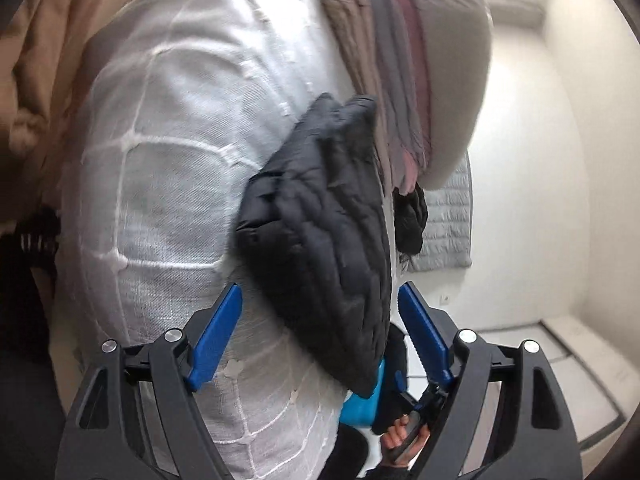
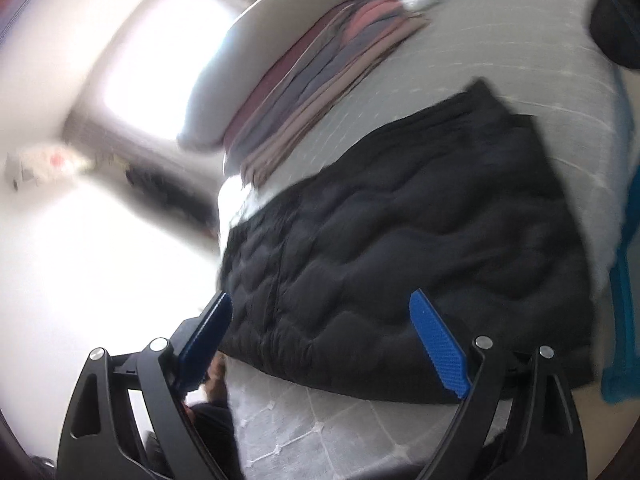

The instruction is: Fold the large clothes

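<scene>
Jacket [image 2: 400, 248] flat on bedspread [image 1: 168, 128], long axis diagonal

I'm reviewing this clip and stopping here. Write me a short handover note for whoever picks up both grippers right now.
Left gripper: open, holding nothing, the black quilted jacket just ahead between its fingers.
Right gripper: open, empty, at the jacket's near edge.
The jacket lies folded into a compact block on the white bedspread, beside a stack of folded clothes leaning on a pillow.
Done: jacket appears folded and released.
Left: probably tidy it or move it to the stack; a tan garment lies unfolded further along the bed.
</scene>
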`<state>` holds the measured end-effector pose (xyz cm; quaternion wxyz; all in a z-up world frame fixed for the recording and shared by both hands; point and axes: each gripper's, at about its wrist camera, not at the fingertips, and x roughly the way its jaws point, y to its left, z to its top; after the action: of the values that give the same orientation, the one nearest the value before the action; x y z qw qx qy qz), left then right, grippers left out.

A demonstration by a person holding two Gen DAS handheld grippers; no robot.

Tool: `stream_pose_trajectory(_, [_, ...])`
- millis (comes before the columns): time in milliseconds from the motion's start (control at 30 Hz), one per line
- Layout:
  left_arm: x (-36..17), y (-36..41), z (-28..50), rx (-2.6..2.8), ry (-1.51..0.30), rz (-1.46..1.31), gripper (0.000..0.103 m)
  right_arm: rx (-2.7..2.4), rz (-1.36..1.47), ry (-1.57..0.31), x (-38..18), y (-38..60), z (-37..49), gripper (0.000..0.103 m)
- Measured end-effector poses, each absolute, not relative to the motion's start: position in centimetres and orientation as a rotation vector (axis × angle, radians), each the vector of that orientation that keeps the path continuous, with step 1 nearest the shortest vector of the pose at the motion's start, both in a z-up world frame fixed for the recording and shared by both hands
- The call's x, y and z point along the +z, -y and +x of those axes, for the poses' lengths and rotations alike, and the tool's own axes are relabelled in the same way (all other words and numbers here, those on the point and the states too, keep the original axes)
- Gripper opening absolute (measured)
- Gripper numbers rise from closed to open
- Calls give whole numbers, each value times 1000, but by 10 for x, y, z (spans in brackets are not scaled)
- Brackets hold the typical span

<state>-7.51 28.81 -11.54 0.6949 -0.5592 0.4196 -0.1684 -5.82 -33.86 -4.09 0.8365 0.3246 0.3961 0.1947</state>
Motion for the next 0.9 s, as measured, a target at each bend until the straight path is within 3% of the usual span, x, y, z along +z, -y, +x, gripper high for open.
stream_pose_trajectory(267, [-135,-264,-57,-371,-926,-1310,77,307,345,-818,-11,244,3,87])
stream_pose_trajectory(500, [-143,-251,-51,-383,-911,-1335,77,220,170,-1045,-92,205,52,88])
stream_pose_trajectory(600, [-141,-250,-47,-370,-912,-1322,78,216,119,-1032,-90,197,47,88])
stream_pose_trajectory(767, [-139,-250,-44,-319,-901,-1294,79,284,169,-806,-47,202,27,88])
stream_pose_trajectory(900, [-137,-248,-42,-285,-889,-1286,79,234,120,-881,-63,195,38,88])
